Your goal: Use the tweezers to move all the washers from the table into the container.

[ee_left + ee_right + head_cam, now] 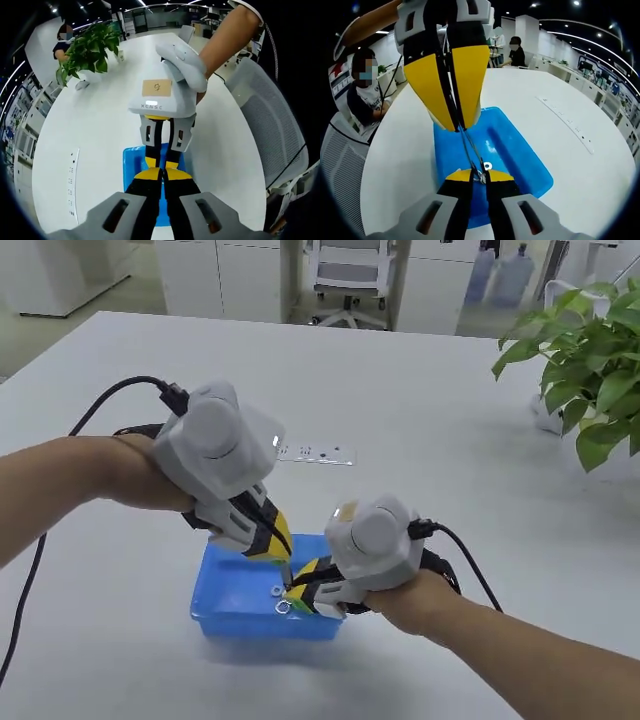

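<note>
Head view: left gripper and right gripper meet over the blue container; washers lie inside it; left gripper view: its jaws are pinched tight; right gripper view: left jaws squeeze the tweezers; right jaws are almost closed, and I cannot tell on what.

Looked down from head height at the blue container on the white table. From the left gripper, faced the right gripper at close range. From that one, stared very near into the same container, seemingly from the opposite end.
</note>
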